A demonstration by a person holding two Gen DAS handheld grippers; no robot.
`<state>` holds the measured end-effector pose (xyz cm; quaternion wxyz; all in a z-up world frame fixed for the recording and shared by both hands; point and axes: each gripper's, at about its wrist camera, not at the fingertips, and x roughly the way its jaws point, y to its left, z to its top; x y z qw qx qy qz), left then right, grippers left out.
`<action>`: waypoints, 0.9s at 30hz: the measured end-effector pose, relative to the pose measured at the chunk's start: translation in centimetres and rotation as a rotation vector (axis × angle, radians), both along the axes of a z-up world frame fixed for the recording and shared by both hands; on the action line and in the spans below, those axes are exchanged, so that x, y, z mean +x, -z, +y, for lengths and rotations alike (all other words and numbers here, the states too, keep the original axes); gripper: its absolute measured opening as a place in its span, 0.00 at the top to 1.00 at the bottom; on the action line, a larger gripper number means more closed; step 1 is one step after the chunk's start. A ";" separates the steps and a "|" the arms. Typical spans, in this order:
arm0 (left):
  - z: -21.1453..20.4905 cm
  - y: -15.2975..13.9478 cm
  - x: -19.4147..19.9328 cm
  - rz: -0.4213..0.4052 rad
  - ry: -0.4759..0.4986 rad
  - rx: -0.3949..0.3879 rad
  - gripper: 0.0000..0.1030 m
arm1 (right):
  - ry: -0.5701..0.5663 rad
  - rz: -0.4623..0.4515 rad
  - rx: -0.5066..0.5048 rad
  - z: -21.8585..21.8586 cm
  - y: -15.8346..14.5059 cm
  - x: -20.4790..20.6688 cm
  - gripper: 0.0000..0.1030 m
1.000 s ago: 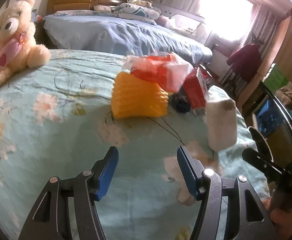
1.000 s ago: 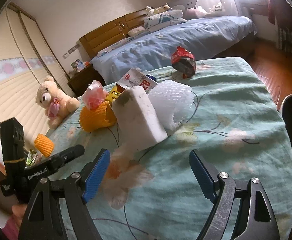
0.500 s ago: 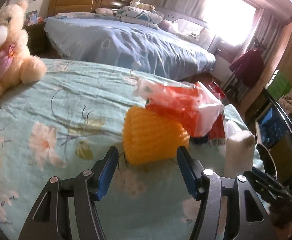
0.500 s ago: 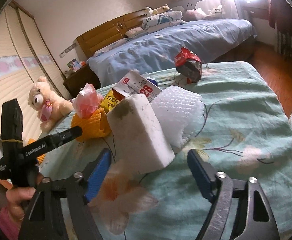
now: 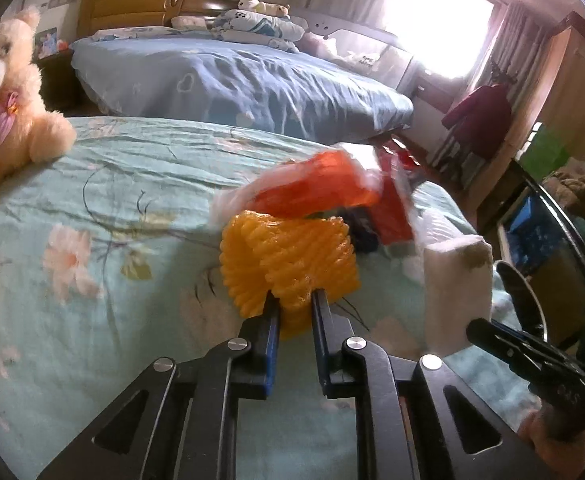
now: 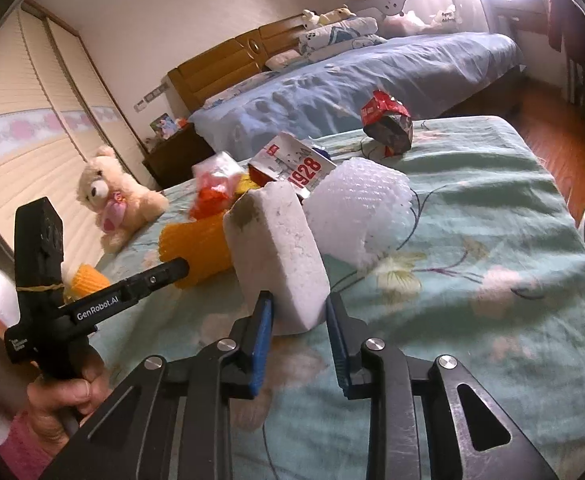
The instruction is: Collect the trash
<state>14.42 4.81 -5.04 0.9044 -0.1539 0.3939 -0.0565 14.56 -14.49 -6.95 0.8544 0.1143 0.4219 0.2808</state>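
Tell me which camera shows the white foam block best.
The right wrist view. There the white foam block fills the centre, its whole length and stained top corner visible, its near end between the right gripper jaws. The left wrist view shows only one blurred end of it at the right.

The right hand-held gripper, jaws just closing, pinches the white foam block on the floral bedspread.
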 end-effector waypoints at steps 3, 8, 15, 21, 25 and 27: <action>-0.7 -0.3 -1.2 -0.008 0.019 -0.007 0.87 | 0.000 -0.014 0.004 -0.9 -0.6 -0.9 0.74; -2.2 -0.8 -2.9 -0.018 0.056 -0.018 0.87 | 0.020 -0.019 0.006 -2.8 -1.0 -1.9 0.74; -5.1 -1.1 -3.5 -0.015 0.110 -0.029 0.87 | 0.097 -0.015 -0.006 -6.7 -1.0 -2.7 0.74; -7.9 -1.2 -3.1 -0.015 0.173 -0.038 0.87 | 0.171 -0.011 -0.019 -10.3 -0.9 -3.3 0.74; -10.1 -1.4 -2.7 -0.018 0.215 -0.040 0.87 | 0.214 -0.010 -0.025 -12.4 -1.0 -3.7 0.74; -10.8 -1.4 -2.3 -0.019 0.228 -0.040 0.87 | 0.233 -0.006 -0.027 -13.3 -0.9 -3.7 0.74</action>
